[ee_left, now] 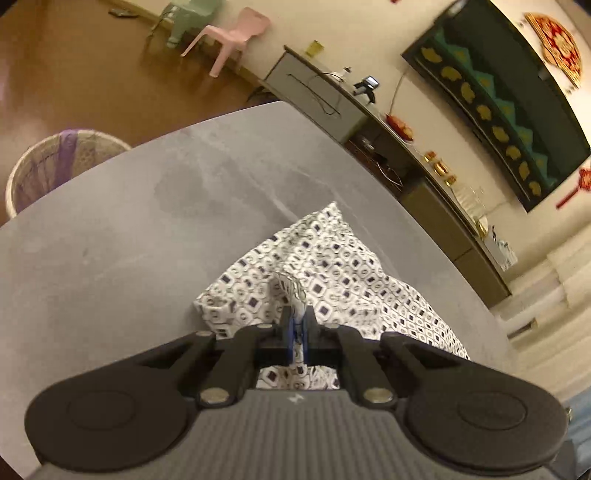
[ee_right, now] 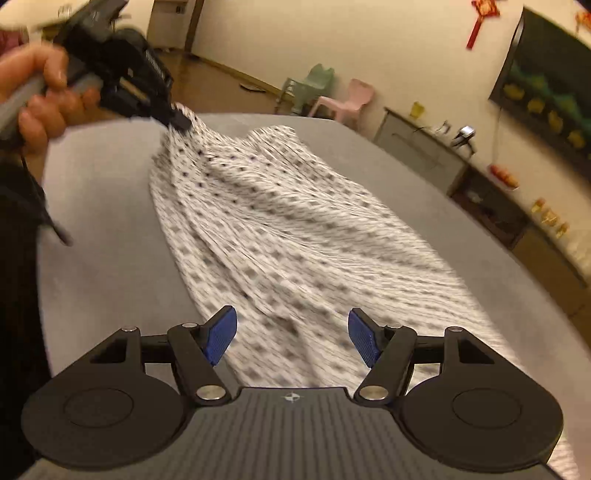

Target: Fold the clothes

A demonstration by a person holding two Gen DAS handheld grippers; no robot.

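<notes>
A white garment (ee_right: 280,229) with a dark square print lies stretched along the grey table (ee_right: 103,258). My left gripper (ee_left: 297,325) is shut on a bunched edge of the garment (ee_left: 332,266), lifting it off the table. In the right wrist view the same left gripper (ee_right: 177,120), held by a hand (ee_right: 40,92), pinches the cloth's far corner at upper left. My right gripper (ee_right: 291,336) hovers open over the near end of the garment, and its blue pads (ee_right: 221,334) touch nothing.
A woven basket (ee_left: 55,166) stands on the floor beyond the table's left edge. Pink (ee_left: 232,33) and green (ee_left: 188,18) plastic chairs stand by the far wall. A low cabinet (ee_left: 424,177) with small items runs along the right, under a dark wall panel (ee_left: 509,96).
</notes>
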